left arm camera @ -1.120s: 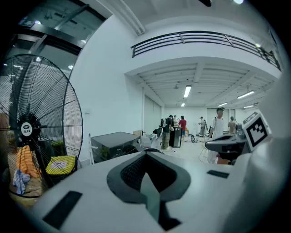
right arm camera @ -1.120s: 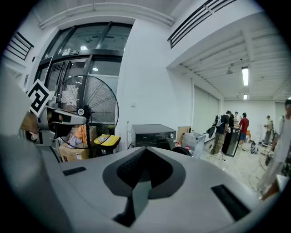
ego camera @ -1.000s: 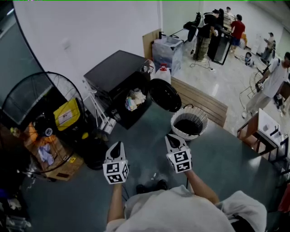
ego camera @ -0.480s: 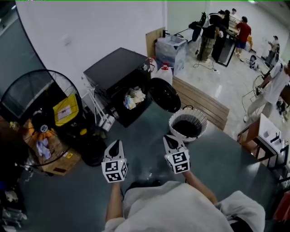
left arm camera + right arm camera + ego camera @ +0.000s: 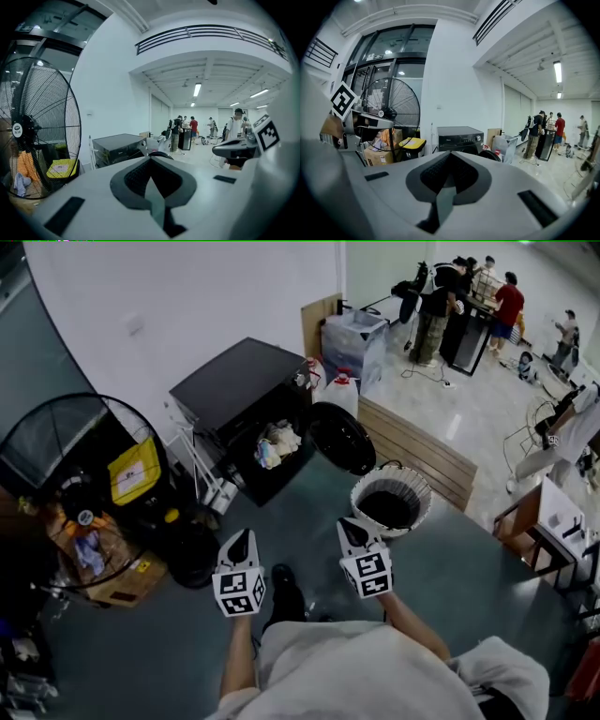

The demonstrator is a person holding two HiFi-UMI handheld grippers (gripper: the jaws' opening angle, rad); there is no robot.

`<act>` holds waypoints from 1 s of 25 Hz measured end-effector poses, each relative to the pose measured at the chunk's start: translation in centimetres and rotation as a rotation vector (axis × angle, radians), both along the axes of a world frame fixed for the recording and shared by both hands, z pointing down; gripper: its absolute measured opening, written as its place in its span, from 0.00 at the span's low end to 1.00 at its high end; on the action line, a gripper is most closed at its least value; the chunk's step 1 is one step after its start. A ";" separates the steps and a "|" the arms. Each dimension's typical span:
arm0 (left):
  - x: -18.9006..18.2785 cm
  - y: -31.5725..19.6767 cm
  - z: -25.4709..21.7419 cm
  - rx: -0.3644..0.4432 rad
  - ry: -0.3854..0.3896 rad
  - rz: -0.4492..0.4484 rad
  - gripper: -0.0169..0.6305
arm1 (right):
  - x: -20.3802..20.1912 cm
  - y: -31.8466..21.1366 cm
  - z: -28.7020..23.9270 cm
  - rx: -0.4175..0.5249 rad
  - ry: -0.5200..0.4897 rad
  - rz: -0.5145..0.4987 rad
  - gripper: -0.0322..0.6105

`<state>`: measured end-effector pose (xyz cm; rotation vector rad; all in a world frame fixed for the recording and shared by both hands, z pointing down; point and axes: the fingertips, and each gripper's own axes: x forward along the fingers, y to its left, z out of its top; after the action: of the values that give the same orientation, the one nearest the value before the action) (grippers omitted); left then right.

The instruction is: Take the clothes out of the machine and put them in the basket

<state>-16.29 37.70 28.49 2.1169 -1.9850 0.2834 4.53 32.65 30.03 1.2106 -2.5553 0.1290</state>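
Note:
The black washing machine [image 5: 234, 385] stands against the white wall with its round door [image 5: 342, 437] swung open. Light-coloured clothes [image 5: 277, 444] lie bunched in its drum. A white basket [image 5: 391, 486] with a dark inside stands on the floor, right of the door. My left gripper [image 5: 242, 540] and right gripper [image 5: 351, 529] hang side by side, well short of the machine, both shut with nothing in them. The left gripper view has the machine [image 5: 119, 144] far beyond the closed jaws. In the right gripper view the machine [image 5: 459, 137] is equally far off.
A large black fan [image 5: 70, 451] stands at the left, beside a yellow-lidded bin [image 5: 136, 474] and a cardboard box [image 5: 117, 585]. A white rack [image 5: 200, 470] leans by the machine. A wooden pallet [image 5: 422, 451] lies behind the basket. My shoe [image 5: 281, 592] is between the grippers. People stand far back.
The person has stepped forward: a black shoe now shows on the floor between the grippers. Both grippers have come slightly nearer the machine, still shut and side by side.

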 end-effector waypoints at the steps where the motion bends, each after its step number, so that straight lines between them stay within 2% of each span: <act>1: -0.2 -0.7 0.2 -0.001 0.003 0.003 0.05 | -0.2 -0.7 0.0 0.001 0.002 0.002 0.08; 6: -1.5 -5.0 1.4 -0.004 0.013 0.023 0.05 | -1.7 -4.5 0.7 0.008 0.015 0.010 0.08; 11: -3.7 -11.7 2.5 -0.005 0.025 0.061 0.05 | -4.0 -10.4 1.5 0.006 0.029 0.041 0.08; 25: -13.2 -32.3 1.6 0.004 0.034 0.153 0.05 | -14.4 -29.0 0.8 -0.003 0.041 0.110 0.08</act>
<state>-29.53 5.38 30.05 2.2649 -1.8090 0.2670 -9.89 3.61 30.85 1.3391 -2.4528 0.1315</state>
